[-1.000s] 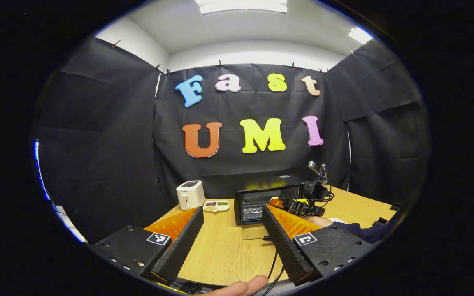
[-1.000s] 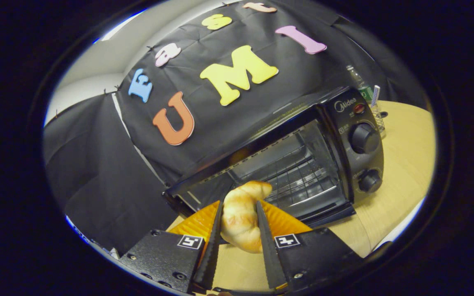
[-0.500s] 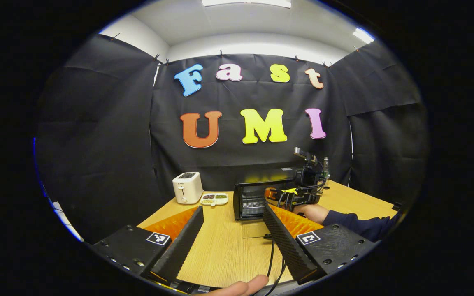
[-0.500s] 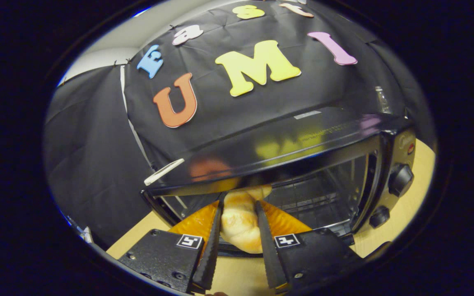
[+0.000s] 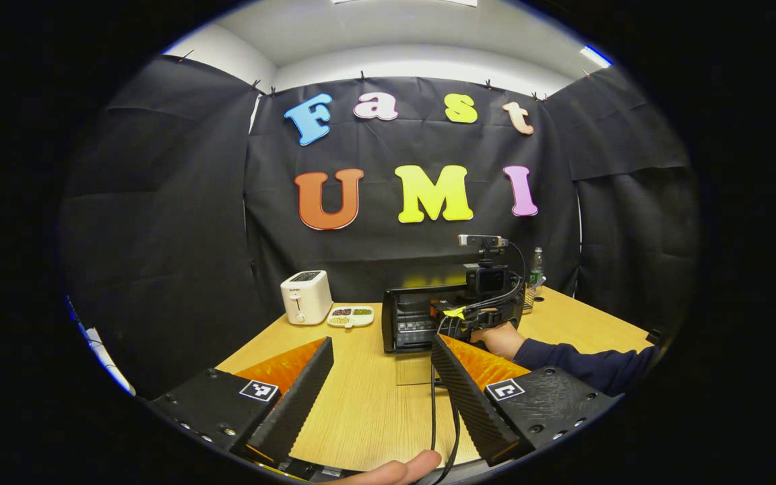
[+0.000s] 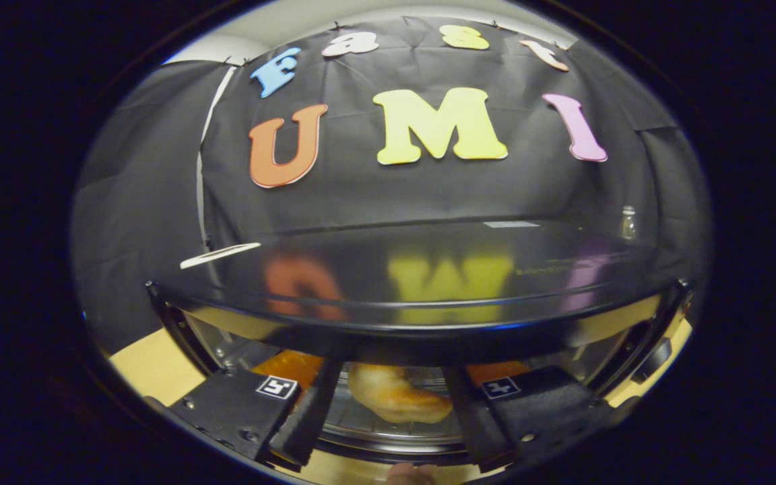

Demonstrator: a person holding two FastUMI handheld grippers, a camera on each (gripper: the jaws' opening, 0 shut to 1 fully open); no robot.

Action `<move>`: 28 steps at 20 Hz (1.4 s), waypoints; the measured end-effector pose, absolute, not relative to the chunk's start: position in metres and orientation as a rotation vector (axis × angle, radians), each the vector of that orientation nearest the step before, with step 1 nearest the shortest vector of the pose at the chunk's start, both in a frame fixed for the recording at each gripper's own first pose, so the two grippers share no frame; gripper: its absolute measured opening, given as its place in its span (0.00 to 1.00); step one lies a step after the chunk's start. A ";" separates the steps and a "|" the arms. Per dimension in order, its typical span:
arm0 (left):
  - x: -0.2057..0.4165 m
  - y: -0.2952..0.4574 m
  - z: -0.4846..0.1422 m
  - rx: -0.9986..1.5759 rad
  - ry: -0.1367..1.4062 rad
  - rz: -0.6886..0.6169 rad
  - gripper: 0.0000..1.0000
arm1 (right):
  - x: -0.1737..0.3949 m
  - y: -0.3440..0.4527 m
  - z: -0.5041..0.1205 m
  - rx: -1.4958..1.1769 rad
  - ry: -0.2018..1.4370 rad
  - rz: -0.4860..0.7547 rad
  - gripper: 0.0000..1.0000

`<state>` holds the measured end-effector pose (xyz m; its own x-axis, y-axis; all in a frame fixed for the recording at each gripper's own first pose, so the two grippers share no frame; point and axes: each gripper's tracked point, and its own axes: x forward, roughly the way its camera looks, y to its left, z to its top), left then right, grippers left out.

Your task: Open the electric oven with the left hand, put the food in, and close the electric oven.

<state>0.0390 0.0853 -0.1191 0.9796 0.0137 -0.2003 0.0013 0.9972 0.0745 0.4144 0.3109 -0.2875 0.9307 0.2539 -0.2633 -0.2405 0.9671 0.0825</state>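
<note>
With my right gripper (image 6: 388, 421) jaws spread around the bread (image 6: 398, 399) inside the oven (image 6: 422, 296), I'd back straight out toward 6 o'clock, left gripper (image 5: 378, 397) jaws released.

black oven (image 5: 422, 316) – white toaster (image 5: 306, 297) – golden bread (image 6: 398, 399)

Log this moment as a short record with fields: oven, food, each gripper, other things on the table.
oven: black electric oven on the wooden table, door down and open
food: bread roll lying on the oven rack inside, between the right gripper's spread fingers
right gripper: reaching into the oven mouth, open, not pressing the roll
left gripper: open, holding nothing, back from the oven above the table
other things: white toaster, small snack tray, bottle behind the oven
</note>
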 end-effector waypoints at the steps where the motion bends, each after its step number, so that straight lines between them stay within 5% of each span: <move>1: 0.039 0.084 -0.119 0.078 0.203 0.006 0.96 | 0.410 0.308 -0.290 0.064 0.293 0.257 0.89; 3: 0.039 0.079 -0.118 0.078 0.202 0.005 0.96 | 0.398 0.301 -0.289 0.049 0.306 0.268 0.98; 14: 0.026 0.052 -0.120 0.031 0.242 0.000 0.96 | 0.278 0.278 -0.203 0.020 0.214 0.461 0.98; 24: 0.055 -0.002 -0.117 -0.068 0.269 -0.121 0.95 | 0.153 0.180 -0.086 -0.018 0.070 0.422 0.97; 25: 0.059 -0.004 -0.121 -0.074 0.282 -0.126 0.87 | 0.143 0.170 -0.074 -0.003 0.054 0.414 0.97; 26: 0.064 -0.008 -0.128 -0.084 0.293 -0.134 0.94 | 0.135 0.158 -0.066 0.013 0.047 0.397 0.97; 28: 0.072 -0.018 -0.146 -0.106 0.337 -0.160 0.93 | 0.120 0.134 -0.051 0.045 0.035 0.356 0.97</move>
